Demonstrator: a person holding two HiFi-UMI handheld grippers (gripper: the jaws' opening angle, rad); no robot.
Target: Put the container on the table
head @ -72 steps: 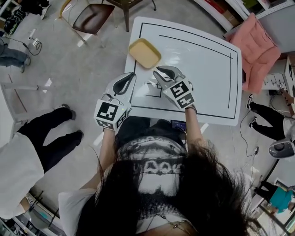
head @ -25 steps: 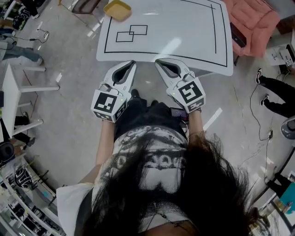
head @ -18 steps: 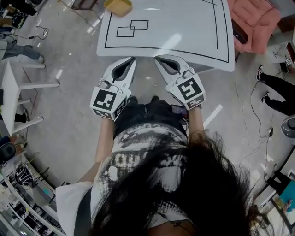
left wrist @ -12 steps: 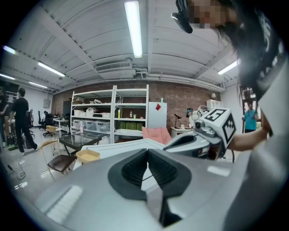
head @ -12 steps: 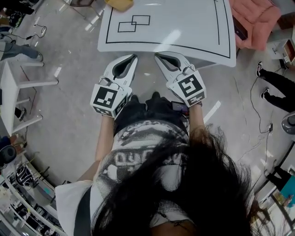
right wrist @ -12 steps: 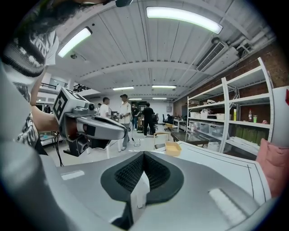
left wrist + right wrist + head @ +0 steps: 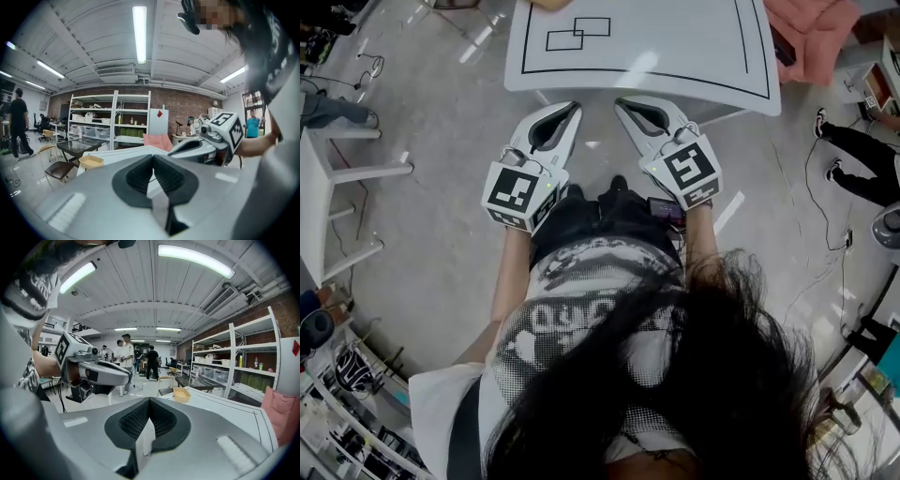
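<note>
Worktop (image 7: 675, 52): white, smooth, glossy. Left gripper (image 7: 570, 107), right gripper (image 7: 623, 102): smooth grey plastic, ribbed black pads (image 7: 135, 420). Floor (image 7: 441, 122): polished concrete. Container (image 7: 181, 394): matt yellow plastic.

Container (image 7: 91, 161) on far left corner of table (image 7: 675, 47)

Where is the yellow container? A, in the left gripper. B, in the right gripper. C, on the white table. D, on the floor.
C: the yellow container sits near a corner of the white table; the left gripper and right gripper are shut, empty.
</note>
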